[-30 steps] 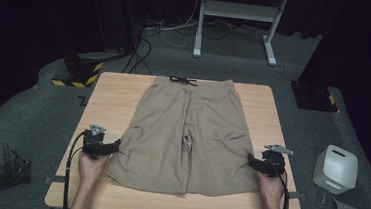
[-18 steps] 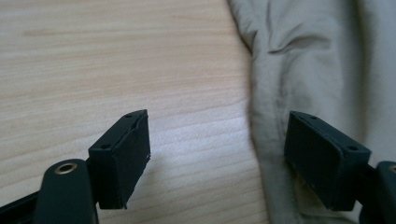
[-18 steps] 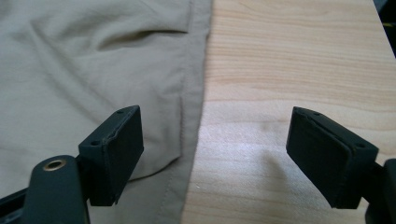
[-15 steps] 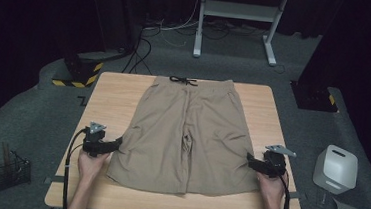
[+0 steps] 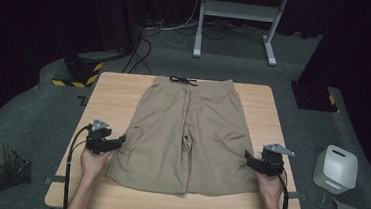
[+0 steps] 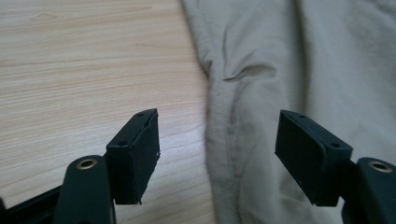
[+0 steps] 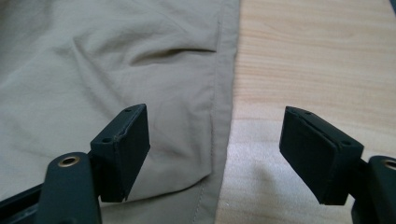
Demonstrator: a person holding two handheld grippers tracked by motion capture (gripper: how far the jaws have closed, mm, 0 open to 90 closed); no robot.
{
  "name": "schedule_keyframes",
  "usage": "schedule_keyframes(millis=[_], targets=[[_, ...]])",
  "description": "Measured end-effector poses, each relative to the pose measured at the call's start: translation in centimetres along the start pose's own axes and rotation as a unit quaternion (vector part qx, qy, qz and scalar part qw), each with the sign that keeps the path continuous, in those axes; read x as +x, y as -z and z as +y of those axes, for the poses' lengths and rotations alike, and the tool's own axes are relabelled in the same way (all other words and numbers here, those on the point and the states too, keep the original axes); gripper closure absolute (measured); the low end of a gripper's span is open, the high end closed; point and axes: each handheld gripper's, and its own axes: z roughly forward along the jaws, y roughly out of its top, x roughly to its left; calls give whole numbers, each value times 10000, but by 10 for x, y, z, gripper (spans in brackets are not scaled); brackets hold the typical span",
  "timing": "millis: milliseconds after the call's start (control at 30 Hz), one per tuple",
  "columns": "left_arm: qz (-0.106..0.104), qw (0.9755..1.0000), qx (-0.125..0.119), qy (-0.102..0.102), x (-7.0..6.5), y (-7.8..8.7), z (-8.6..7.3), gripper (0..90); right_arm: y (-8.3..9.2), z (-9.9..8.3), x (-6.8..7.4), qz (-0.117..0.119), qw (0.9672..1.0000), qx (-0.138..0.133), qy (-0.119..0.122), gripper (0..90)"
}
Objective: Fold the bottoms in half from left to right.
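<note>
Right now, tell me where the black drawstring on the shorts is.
In the high view, the drawstring lies at the waistband of the shorts, at the far edge of the table.

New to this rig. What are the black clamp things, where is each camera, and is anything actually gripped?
No robot here: a person holds a hand-held two-jaw gripper in each hand. The high view looks down from above the person's side of the wooden table, with the left gripper and right gripper at either side of tan shorts laid flat, drawstring waistband at the far end. The other two pictures come from cameras riding on the grippers, looking along their jaws. Each gripper straddles an outer side seam of the shorts. The left jaws have just been closing a little, but both pairs stand open; nothing is gripped yet.
</note>
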Motion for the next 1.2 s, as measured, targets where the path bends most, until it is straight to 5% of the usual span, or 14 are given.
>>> schedule_keyframes(millis=[167,433,533,733,833,1133,1200], targets=[[18,9998,-172,-20,-2,2,1,302,-1,3,4,27,10000,-30,69,262],[55,9982,-365,-463,-14,4,13,268,-2,10,12,76,9997,-50,219,271],[-48,9985,-159,-527,-22,-2,22,287,-4,13,14,115,9997,-29,214,262],[-259,9978,-207,-571,-32,-5,31,292,-4,15,14,196,9995,-2,242,267],[-531,9972,-67,-531,-37,-10,36,304,-5,17,14,332,9991,10,272,315],[-538,9962,20,-686,-48,-22,44,302,-8,28,25,536,9973,-96,501,391],[-548,9959,191,-687,-51,-29,47,285,-11,35,29,672,9965,-132,476,421]])
